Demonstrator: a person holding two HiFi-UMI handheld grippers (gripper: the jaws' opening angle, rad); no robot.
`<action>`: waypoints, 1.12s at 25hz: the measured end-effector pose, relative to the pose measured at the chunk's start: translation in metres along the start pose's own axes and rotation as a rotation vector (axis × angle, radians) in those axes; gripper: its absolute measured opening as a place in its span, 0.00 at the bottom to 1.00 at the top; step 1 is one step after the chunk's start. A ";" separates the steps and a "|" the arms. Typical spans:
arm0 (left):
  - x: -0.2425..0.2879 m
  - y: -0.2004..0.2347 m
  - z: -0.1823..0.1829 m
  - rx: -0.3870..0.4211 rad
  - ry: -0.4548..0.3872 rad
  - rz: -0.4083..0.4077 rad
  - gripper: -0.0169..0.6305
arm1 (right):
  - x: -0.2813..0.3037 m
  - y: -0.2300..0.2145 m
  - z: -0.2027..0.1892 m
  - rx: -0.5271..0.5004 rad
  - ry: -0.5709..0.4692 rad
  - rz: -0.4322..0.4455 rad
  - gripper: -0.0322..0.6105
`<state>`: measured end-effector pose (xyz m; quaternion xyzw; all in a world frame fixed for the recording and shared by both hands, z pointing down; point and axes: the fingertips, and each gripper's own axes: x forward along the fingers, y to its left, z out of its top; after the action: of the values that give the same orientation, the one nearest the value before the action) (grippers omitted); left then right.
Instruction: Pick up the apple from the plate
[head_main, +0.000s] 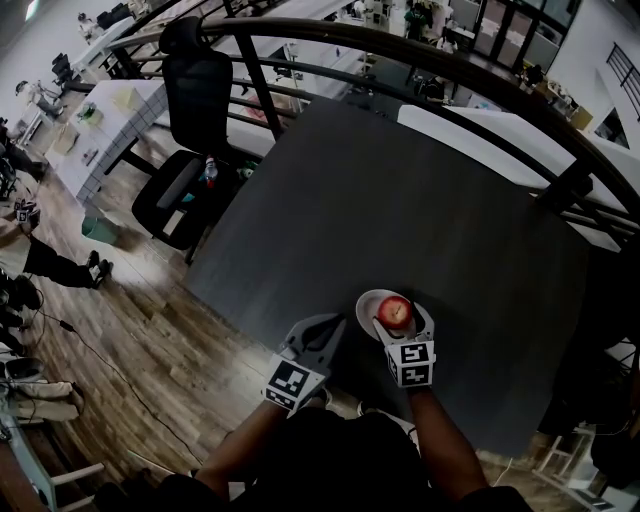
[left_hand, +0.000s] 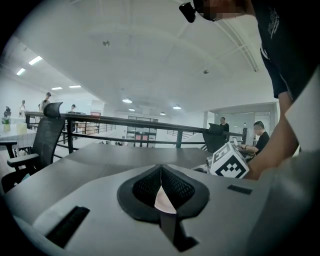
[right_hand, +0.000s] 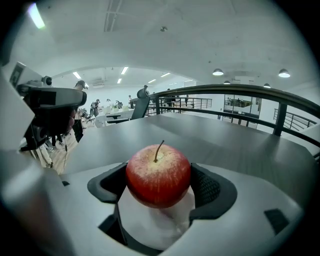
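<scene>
A red apple (head_main: 397, 311) (right_hand: 158, 175) with a thin stem sits between the jaws of my right gripper (head_main: 399, 322) (right_hand: 159, 186), over a small white plate (head_main: 372, 303) (right_hand: 155, 227) near the front edge of the dark grey table (head_main: 400, 210). Both black pads (right_hand: 206, 187) press on the apple's sides, so the gripper is shut on it. I cannot tell whether the apple still rests on the plate. My left gripper (head_main: 318, 335) (left_hand: 161, 175) hangs just left of the plate, its jaws shut with nothing between them. The right gripper's marker cube (left_hand: 229, 161) shows in the left gripper view.
A black office chair (head_main: 190, 130) stands off the table's far left corner. A dark railing (head_main: 420, 60) runs behind the table. The table's front edge lies just below both grippers, with wooden floor (head_main: 150, 350) to the left and people further off.
</scene>
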<state>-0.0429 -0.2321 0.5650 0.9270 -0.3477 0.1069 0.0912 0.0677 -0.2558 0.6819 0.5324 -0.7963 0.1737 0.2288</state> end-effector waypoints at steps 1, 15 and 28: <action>0.000 0.000 0.000 0.002 0.001 0.001 0.06 | -0.001 0.000 0.003 0.003 -0.009 0.002 0.67; 0.005 -0.006 0.020 0.031 -0.028 -0.025 0.06 | -0.060 0.009 0.076 -0.035 -0.170 0.017 0.67; -0.010 -0.008 0.073 0.076 -0.140 0.005 0.06 | -0.130 0.015 0.142 -0.047 -0.402 -0.047 0.67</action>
<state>-0.0357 -0.2377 0.4911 0.9342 -0.3511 0.0554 0.0311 0.0712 -0.2243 0.4919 0.5692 -0.8172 0.0397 0.0815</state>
